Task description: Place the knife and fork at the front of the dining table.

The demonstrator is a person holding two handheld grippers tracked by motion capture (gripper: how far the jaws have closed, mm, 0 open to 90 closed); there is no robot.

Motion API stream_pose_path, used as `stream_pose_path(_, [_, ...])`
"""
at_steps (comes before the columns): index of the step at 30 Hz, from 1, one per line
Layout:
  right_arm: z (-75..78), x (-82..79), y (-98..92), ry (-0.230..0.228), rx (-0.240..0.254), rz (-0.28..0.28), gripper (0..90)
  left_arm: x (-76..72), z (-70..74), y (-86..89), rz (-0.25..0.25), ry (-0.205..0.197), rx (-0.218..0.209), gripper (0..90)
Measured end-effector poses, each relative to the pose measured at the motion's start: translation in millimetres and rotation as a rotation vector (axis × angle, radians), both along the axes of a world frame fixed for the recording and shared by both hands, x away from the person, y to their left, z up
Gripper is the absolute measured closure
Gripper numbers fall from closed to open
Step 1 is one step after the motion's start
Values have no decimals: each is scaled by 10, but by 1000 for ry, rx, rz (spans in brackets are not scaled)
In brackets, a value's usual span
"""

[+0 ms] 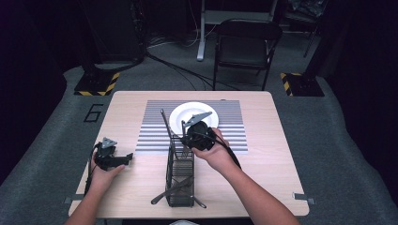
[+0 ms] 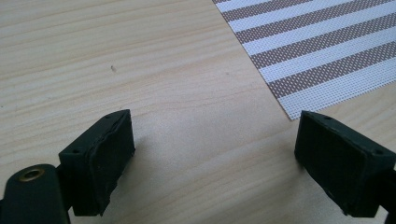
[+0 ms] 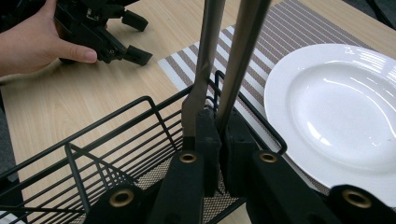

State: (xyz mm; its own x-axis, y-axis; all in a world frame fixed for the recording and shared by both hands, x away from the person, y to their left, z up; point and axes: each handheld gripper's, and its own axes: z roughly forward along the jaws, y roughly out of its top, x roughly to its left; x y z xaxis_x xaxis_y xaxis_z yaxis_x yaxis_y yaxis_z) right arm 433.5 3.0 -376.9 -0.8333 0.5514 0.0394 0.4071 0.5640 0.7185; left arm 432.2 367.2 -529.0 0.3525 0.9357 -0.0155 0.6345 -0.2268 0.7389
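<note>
High view: your right gripper (image 1: pixel 187 134) is at the far end of the wire caddy (image 1: pixel 180 183), beside the plate (image 1: pixel 180 115).

Left gripper view: jaws wide apart over bare table (image 2: pixel 140 56).

Right gripper view: jaws clamped on a utensil handle (image 3: pixel 236 56). This looks like extraction; next, lift straight clear of the rim.

A white plate (image 1: pixel 193 116) sits on a brown-and-white striped mat (image 1: pixel 234 126), beside a black wire basket (image 1: pixel 179 174).
</note>
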Motion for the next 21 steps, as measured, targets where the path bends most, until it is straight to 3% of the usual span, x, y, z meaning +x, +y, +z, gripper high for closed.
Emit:
stream_pose_path(15, [265,0,-94,22,41,12,870,0,0,0,-1,0,0,118])
stream_pose_path(21, [364,1,-120,11,46,19,870,0,0,0,0,0,1,118])
